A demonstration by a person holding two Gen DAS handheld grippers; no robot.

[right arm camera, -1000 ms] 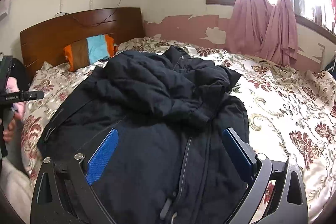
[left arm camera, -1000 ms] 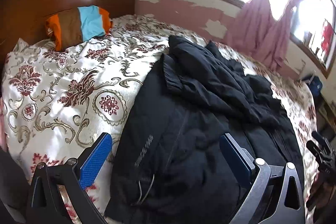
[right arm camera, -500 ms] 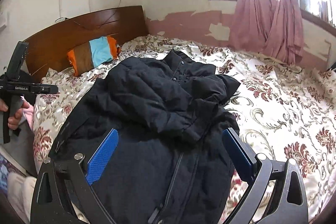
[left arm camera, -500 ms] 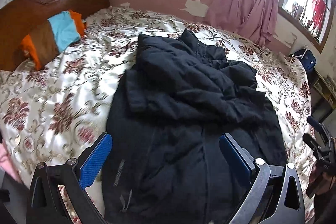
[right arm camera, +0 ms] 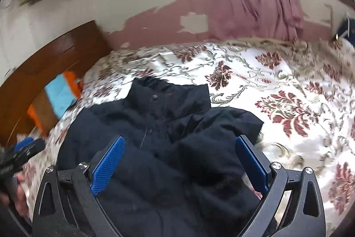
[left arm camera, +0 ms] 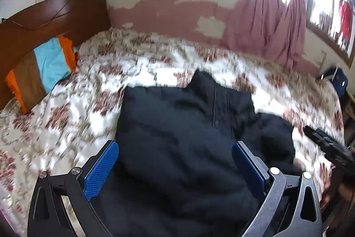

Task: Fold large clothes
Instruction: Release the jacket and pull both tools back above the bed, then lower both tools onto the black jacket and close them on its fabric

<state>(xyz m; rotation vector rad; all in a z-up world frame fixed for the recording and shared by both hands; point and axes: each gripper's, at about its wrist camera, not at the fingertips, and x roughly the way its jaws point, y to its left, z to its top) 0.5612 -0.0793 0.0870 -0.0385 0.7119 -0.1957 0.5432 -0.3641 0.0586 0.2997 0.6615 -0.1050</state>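
**A:** ok so where's this at? I'm standing right by the bed (left arm camera: 73, 126) and honestly can't call it.

**B:** Early, I'd say. Biggest thing first: the bed's got that flowery cover, and the jacket (left arm camera: 182, 148) is lying on it near the foot end, collar pointing toward the far wall. It's sort of bundled. In the right view one sleeve (right arm camera: 226, 126) looks flopped over the front, with the collar (right arm camera: 168, 90) bunched up above it. Could be a first fold, could just be how it lies; I can't tell.

**A:** so nothing neat to show.

**B:** Nope. No tidy rectangle, edges are lumpy, the bottom hem runs out of frame. My guess is nearly everything's left: flatten it, sleeves in, then fold the body up.

**A:** and the grippers?

**B:** Both hover above the jacket, not touching it as far as I can see. Left gripper (left arm camera: 175, 163) has its blue pads spread wide with nothing between them but the view of the cloth below. Right gripper (right arm camera: 179, 161) is the same, fingers gaping, grasping nothing.

**A:** pillow (left arm camera: 42, 72) in the way?

**B:** Nah, it's up by the headboard (left arm camera: 55, 14), well apart from the jacket. Both views are a bit blurry though, so don't quote me on fine details.
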